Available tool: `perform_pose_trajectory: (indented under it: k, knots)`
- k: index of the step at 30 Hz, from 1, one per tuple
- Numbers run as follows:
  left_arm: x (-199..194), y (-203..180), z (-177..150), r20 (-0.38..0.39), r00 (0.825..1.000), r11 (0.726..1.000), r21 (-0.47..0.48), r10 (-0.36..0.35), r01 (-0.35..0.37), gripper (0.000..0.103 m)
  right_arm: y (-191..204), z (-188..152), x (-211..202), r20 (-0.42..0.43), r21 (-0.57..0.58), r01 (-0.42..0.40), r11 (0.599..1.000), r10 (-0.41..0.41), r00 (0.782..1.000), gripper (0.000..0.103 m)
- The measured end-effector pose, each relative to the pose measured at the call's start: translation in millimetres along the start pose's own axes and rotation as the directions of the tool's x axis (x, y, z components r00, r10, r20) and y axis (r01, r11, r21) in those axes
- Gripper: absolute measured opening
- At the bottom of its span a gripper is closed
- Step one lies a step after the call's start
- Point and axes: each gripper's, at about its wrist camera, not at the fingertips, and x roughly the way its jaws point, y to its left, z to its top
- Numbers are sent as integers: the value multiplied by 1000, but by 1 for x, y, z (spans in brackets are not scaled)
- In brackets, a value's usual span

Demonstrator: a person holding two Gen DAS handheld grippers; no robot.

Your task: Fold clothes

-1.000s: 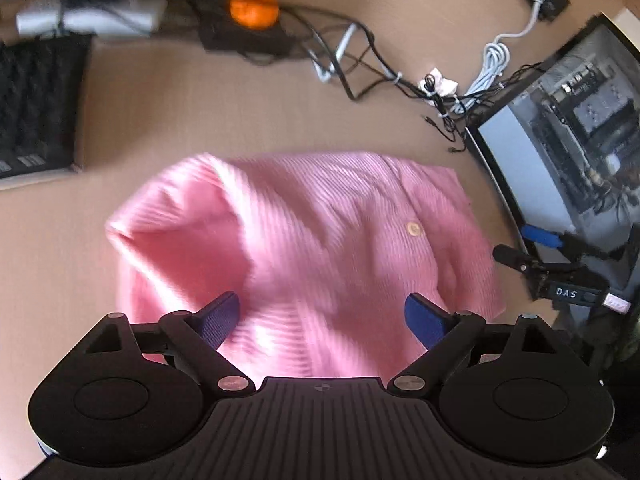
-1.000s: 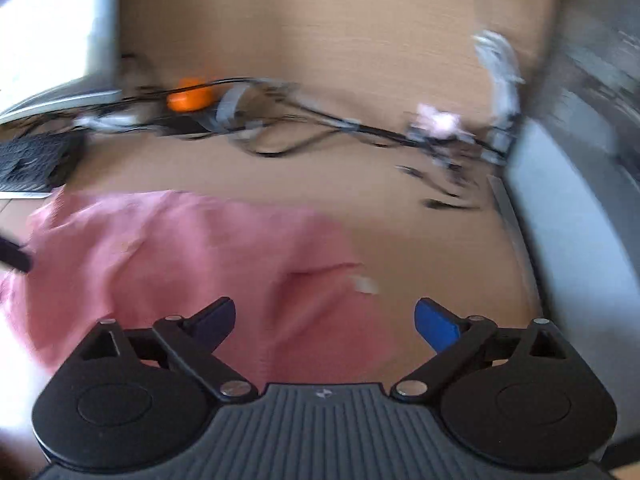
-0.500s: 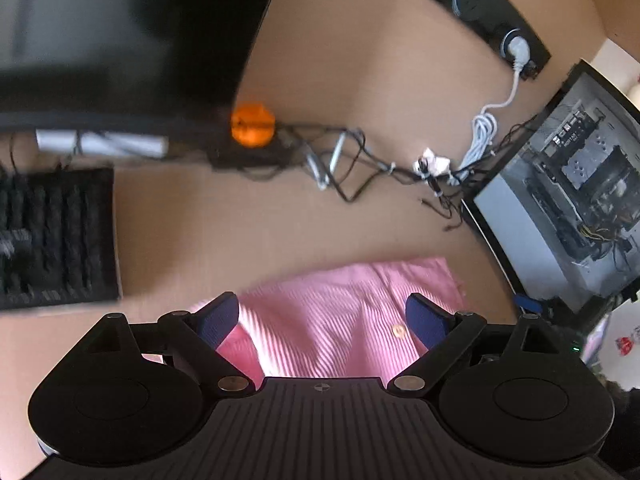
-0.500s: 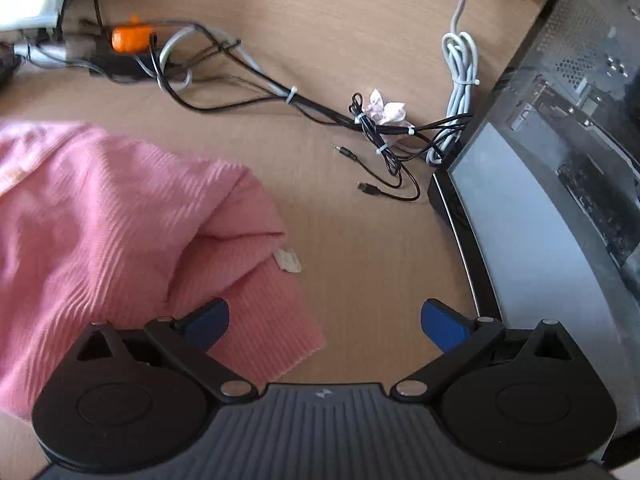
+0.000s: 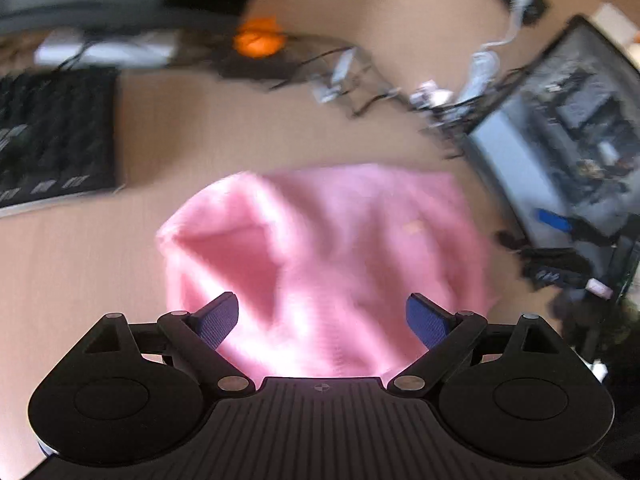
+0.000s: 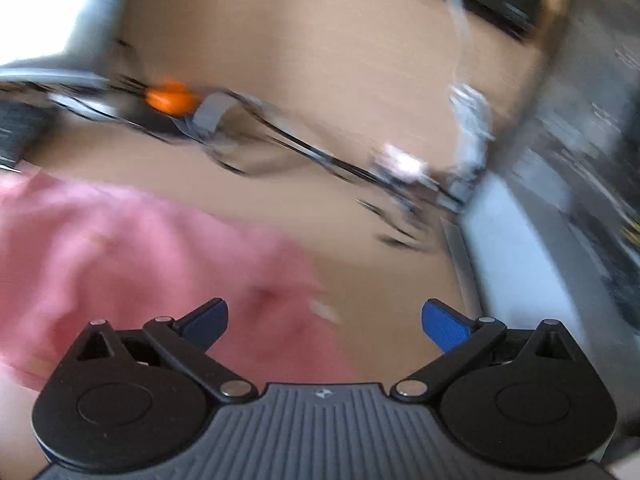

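left wrist view: left gripper (image 5: 322, 316) jaws spread wide, nothing between the pads, poised over the near part of the pink garment (image 5: 332, 248), which lies bunched on the wooden desk (image 5: 248, 136) with one raised fold at its left; keyboard (image 5: 52, 136) to the left, monitor (image 5: 568, 160) at right. frame blurred, so edges are uncertain. right wrist view: right gripper (image 6: 324, 320) jaws have just been opening and stand wide, empty; garment (image 6: 132, 268) lies under its left finger (image 6: 206, 320), cables (image 6: 304, 148) beyond. judgement: next fold needs a clean edge; pinch only the top layer at two corners, lift both together, and keep clear of the cables.
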Motion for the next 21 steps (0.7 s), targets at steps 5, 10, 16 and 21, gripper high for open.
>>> perform_pose_trajectory:
  k: [5,10,16,21]
  knots:
    - [28,-51,39,63,994,963,250,91,-104,96,48,6,-14,1,-147,-217,965,219,976,103]
    - [89,-83,53,-31,988,882,456,148,-118,96,73,0,-3,-30,-148,-238,960,236,971,103]
    - [144,-76,54,-117,957,855,488,264,-176,98,84,-21,14,-122,-178,-179,968,159,980,103]
    - [152,-67,60,-145,959,887,434,244,-160,98,77,-27,16,-137,-126,-172,977,155,979,103]
